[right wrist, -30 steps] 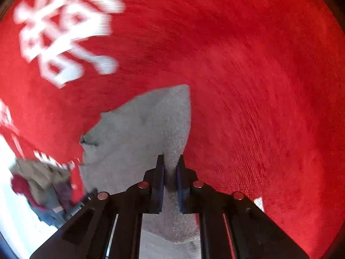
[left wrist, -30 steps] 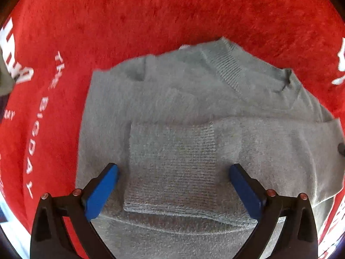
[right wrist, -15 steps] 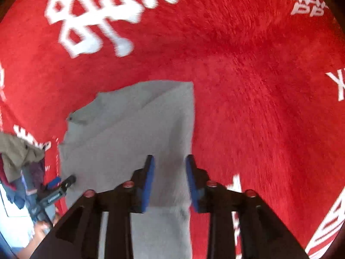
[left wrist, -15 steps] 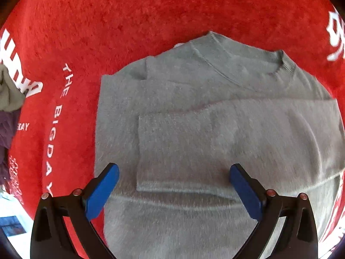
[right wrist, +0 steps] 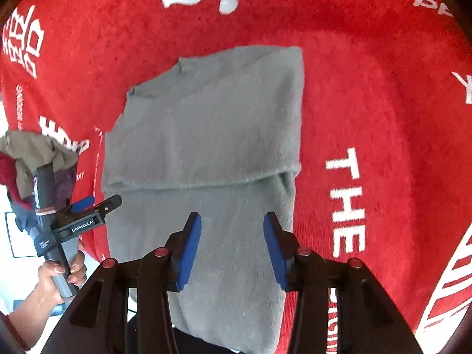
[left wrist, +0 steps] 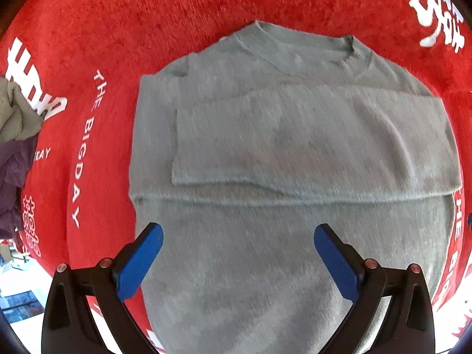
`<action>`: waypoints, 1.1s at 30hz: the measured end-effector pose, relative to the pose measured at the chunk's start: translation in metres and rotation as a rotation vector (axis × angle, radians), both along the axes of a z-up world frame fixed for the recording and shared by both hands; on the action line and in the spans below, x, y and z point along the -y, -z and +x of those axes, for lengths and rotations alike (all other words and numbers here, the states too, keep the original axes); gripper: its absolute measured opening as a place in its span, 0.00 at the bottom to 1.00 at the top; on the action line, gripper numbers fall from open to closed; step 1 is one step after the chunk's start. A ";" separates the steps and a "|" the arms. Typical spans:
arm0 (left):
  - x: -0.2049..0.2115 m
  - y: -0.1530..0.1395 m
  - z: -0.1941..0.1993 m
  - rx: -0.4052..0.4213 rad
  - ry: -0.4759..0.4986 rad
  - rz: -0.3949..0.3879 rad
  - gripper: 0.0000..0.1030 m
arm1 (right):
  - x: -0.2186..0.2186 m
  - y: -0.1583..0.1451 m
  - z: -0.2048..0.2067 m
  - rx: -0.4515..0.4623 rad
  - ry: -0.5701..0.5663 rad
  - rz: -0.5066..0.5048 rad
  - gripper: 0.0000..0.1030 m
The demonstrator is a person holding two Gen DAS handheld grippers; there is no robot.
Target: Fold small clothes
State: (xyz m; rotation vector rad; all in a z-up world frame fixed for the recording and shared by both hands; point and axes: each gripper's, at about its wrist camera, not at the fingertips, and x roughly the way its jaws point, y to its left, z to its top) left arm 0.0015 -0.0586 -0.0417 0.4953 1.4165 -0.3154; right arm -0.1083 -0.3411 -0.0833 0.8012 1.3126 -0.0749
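Observation:
A grey knit sweater (left wrist: 265, 153) lies flat on the red cloth, collar far from me, both sleeves folded across its chest. It also shows in the right wrist view (right wrist: 206, 135). My left gripper (left wrist: 238, 247) is open and empty, raised over the sweater's lower body. My right gripper (right wrist: 232, 242) is open and empty, raised above the sweater's lower right part. The left gripper (right wrist: 97, 203) also shows at the left of the right wrist view, held by a hand.
The red cloth (left wrist: 88, 44) with white lettering covers the table. A pile of other clothes (left wrist: 14, 135) lies at the left edge, also in the right wrist view (right wrist: 32, 153). The cloth's near edge hangs beyond the sweater's hem.
My right gripper opened, let go of the sleeve and pulled back and up. My left gripper drew back toward the hem, so more of the sweater shows.

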 end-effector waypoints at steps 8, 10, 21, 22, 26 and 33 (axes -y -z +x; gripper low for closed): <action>-0.014 0.010 -0.026 -0.039 -0.017 0.009 1.00 | -0.014 0.012 -0.013 -0.015 -0.040 0.025 0.47; -0.017 0.008 -0.034 -0.043 0.001 0.008 1.00 | -0.020 0.012 -0.018 -0.017 -0.041 0.024 0.47; -0.074 0.004 -0.066 -0.070 0.056 -0.033 1.00 | -0.089 -0.002 -0.055 -0.015 -0.014 -0.013 0.47; -0.083 0.002 -0.070 -0.071 0.059 -0.036 1.00 | -0.100 -0.004 -0.060 -0.023 -0.012 -0.010 0.47; -0.128 -0.003 -0.085 -0.080 0.056 -0.047 1.00 | -0.134 -0.013 -0.078 -0.028 -0.011 -0.018 0.47; -0.193 0.001 -0.103 -0.100 0.067 -0.076 1.00 | -0.157 -0.014 -0.118 -0.038 0.039 -0.058 0.48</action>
